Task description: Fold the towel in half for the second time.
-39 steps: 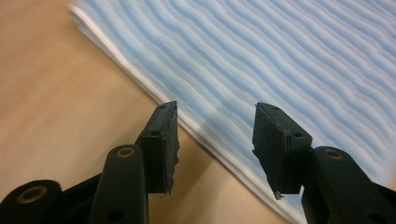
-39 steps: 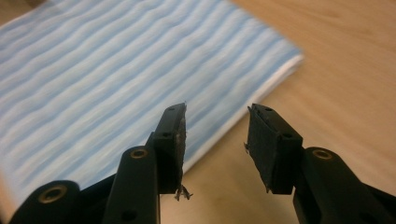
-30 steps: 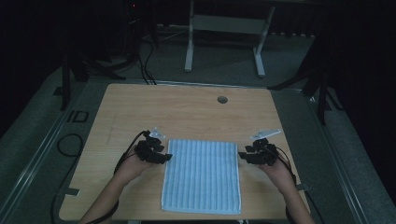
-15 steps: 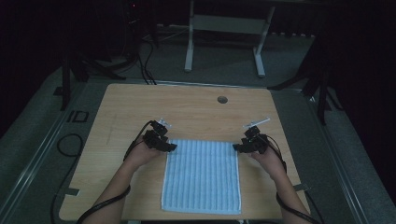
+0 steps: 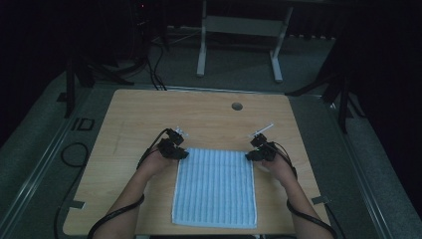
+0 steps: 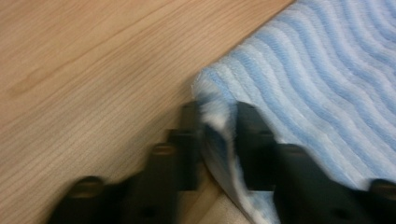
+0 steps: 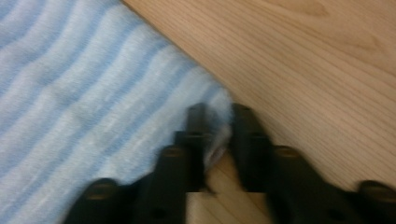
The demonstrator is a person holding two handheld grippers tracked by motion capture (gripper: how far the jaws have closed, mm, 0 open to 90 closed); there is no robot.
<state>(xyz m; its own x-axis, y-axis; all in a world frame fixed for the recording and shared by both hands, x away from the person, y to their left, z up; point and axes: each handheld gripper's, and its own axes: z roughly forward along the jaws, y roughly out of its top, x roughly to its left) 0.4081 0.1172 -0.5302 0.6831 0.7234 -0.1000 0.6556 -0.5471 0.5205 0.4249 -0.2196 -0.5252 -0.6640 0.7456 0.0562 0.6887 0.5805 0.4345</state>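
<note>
A blue-and-white striped towel (image 5: 215,186) lies flat on the wooden table (image 5: 209,119), reaching from mid-table to its front edge. My left gripper (image 5: 180,154) is at the towel's far left corner. In the left gripper view my left gripper (image 6: 218,116) is shut on that corner of the towel (image 6: 327,88), whose edge is pinched up between the jaws. My right gripper (image 5: 250,155) is at the far right corner. In the right gripper view my right gripper (image 7: 217,116) is shut on the corner of the towel (image 7: 93,93).
A round cable hole (image 5: 237,106) sits near the table's far edge. Behind the table stands a white metal frame (image 5: 239,40) on the grey floor, with black cables (image 5: 149,69) at the back left. Bare wood lies beyond the towel.
Both grippers have moved away from me along the towel's sides to its far corners, and each has shut on a corner.
</note>
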